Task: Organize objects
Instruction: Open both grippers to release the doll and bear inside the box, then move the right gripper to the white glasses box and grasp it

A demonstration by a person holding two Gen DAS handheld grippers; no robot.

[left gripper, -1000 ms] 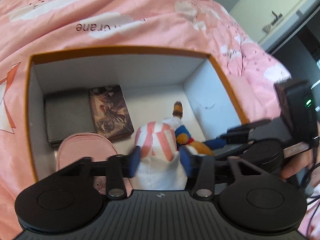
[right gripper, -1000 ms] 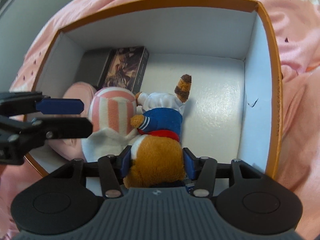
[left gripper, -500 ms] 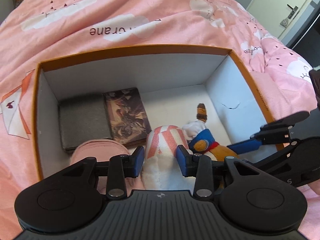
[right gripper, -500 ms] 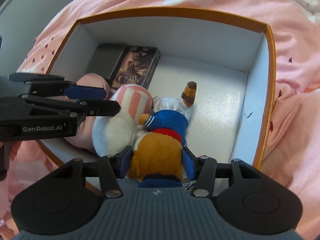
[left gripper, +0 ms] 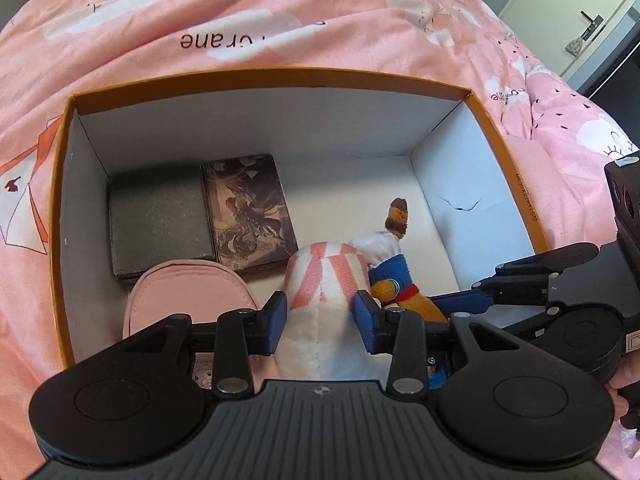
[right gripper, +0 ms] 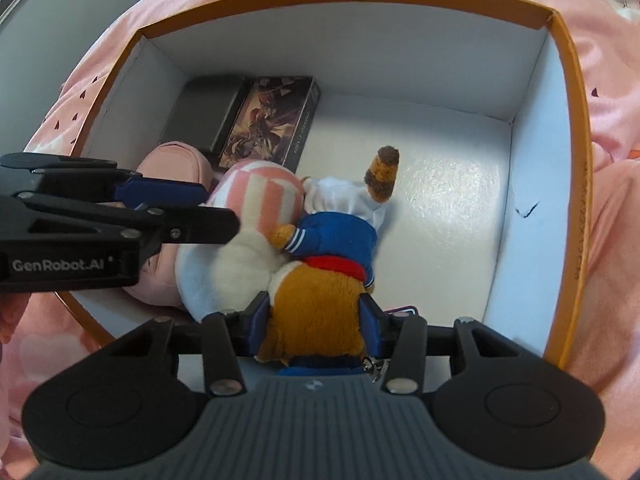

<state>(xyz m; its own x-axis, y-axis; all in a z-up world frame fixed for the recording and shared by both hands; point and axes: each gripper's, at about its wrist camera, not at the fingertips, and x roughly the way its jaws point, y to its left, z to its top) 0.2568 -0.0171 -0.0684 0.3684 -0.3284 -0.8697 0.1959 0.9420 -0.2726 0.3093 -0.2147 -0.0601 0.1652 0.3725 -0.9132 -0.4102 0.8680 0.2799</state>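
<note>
While both plushies sit inside the orange-rimmed white cardboard box (left gripper: 496,148) on the pink bed cover (left gripper: 240,20), the left tongs (left gripper: 320,320) are clamped on the pink-and-white striped plush (left gripper: 324,276), and the right tongs (right gripper: 314,322) are closing on the brown fuzzy plush in a blue jacket (right gripper: 320,292).

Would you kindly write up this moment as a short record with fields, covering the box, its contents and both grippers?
container: open box with orange rim, on a pink blanket
far-left corner: grey case beside a card box
near-left: pink pouch
left gripper: pads on the striped plush
right gripper: jaws closing, with the brown plush between them
plushes: side by side, touching
right half of floor: bare
</note>
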